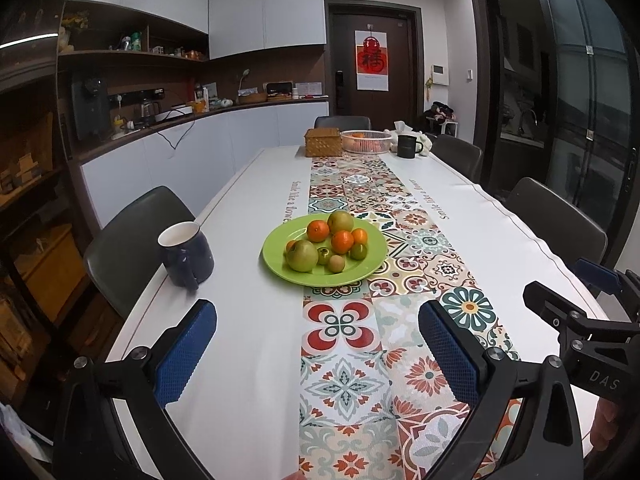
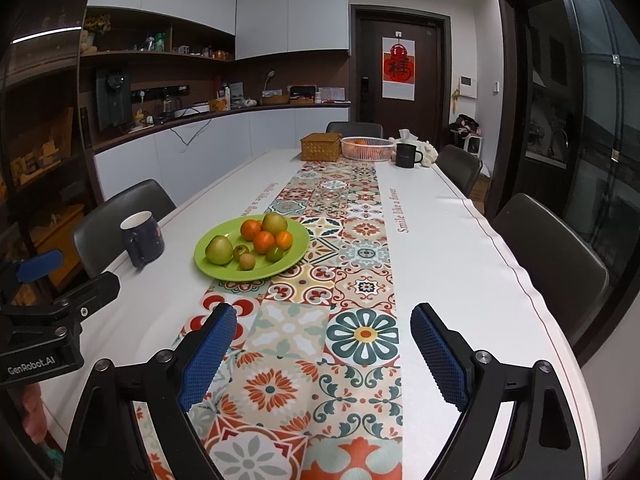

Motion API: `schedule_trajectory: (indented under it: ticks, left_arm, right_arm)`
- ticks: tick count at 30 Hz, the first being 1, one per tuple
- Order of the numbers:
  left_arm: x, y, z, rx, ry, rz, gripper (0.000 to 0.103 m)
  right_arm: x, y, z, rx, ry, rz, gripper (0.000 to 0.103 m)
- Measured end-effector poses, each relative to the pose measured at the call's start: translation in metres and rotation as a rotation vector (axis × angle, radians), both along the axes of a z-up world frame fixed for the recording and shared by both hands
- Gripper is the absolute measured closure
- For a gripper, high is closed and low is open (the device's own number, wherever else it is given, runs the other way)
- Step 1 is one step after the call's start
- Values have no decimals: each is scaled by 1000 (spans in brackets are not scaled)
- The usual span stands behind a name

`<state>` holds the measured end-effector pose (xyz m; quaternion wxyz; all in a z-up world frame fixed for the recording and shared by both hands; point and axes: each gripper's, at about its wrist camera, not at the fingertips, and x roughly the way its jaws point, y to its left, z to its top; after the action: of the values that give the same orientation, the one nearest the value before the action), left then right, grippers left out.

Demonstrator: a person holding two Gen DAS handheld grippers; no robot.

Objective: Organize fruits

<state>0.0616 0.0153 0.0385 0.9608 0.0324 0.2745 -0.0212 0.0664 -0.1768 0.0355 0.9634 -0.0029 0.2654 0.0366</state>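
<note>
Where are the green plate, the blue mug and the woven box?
green plate [image 1: 280,264], left wrist view, bare front-left rim.
blue mug [image 1: 188,258], left wrist view, middle of its side.
woven box [image 2: 321,147], right wrist view, front wall.

Both wrist views angled down along the worktop [image 1: 248,360] from its near end, side by side, sharing the green plate [image 1: 280,268] ahead.
</note>
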Motion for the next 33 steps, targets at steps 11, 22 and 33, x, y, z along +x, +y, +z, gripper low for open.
schedule_trajectory:
  ticks: [11,22,33]
  left_arm:
    - [-4,-3,4,17,-24,-4,0]
    - [-4,-3,3,32,-26,5,0]
    - [-3,-3,0,28,-16,2,0]
  right_arm:
    - [-2,0,1,1,-2,0,14]
    - [-4,-1,3,4,6,1,14]
    - [-3,-1,3,5,13,0,14]
